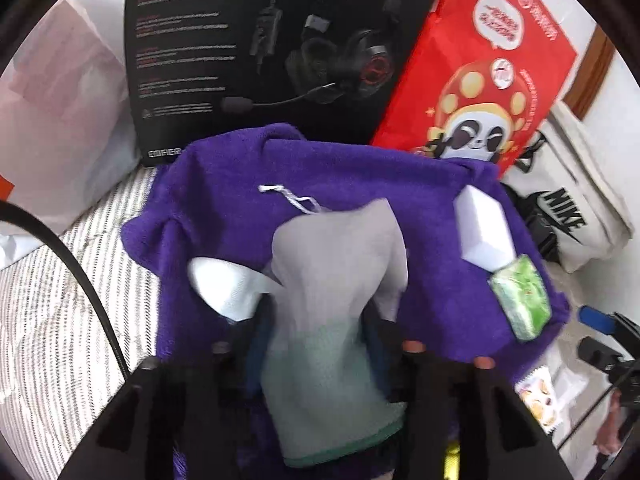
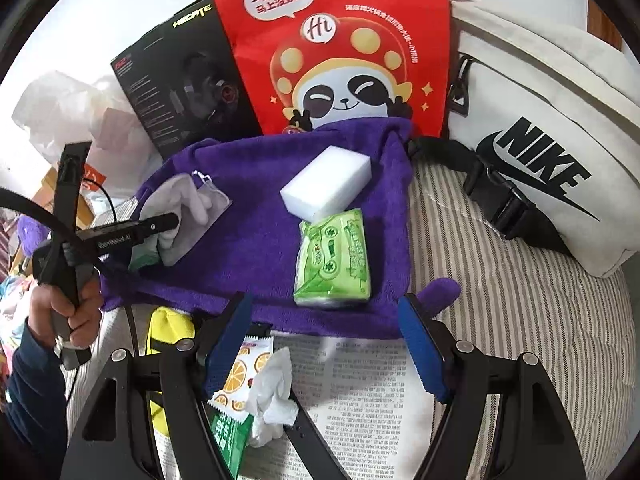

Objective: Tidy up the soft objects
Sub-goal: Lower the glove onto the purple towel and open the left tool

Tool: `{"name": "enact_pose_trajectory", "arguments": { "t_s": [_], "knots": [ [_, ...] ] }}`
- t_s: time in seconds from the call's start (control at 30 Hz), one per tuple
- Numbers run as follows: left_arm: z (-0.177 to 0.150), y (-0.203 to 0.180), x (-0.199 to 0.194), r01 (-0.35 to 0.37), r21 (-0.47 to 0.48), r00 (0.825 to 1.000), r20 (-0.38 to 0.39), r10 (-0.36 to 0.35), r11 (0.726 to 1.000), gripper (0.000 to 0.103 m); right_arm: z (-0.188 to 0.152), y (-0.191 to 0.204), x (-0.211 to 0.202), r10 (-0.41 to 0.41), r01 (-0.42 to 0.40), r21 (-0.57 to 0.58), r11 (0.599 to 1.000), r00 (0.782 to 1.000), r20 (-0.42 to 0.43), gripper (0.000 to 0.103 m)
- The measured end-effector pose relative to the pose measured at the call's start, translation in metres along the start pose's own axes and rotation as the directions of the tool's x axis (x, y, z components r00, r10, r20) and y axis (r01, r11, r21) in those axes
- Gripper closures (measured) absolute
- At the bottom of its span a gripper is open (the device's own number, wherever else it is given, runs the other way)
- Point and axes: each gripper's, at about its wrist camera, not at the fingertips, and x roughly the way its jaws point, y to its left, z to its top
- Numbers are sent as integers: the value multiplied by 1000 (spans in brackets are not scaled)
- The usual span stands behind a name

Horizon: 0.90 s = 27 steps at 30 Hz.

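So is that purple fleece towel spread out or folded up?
Spread out: the purple fleece towel lies open, with the white foam block on it.

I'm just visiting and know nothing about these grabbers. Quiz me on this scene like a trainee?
1. True or false: the white sponge block lies on the purple towel.
2. What does the left gripper hold?
3. Which stands behind the towel? A) red panda bag B) blue bucket

Key:
1. True
2. A grey cloth
3. A
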Motion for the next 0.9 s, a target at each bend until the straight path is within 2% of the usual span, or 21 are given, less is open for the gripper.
{"name": "enact_pose_trajectory", "arguments": {
  "t_s": [0.07,0.27,0.57,0.9],
  "knots": [
    [-1,-5,-4,-3,17,1000,-3,3,1000,42,-3,1,0,-8,8,-11,1000,1000,-4,28],
    [-5,-11,-17,-35,29,999,0,35,999,41,-13,3,-6,-29,29,-39,999,1000,-8,28],
    [-13,-12,-64,-41,7,997,67,41,999,41,-29,-7,-25,-54,54,-19,998,998,-13,28],
    [-51,-30,-96,-42,46,997,61,39,998,41,-50,-5,-24,-44,43,-8,999,997,-56,28]
  ]
}}
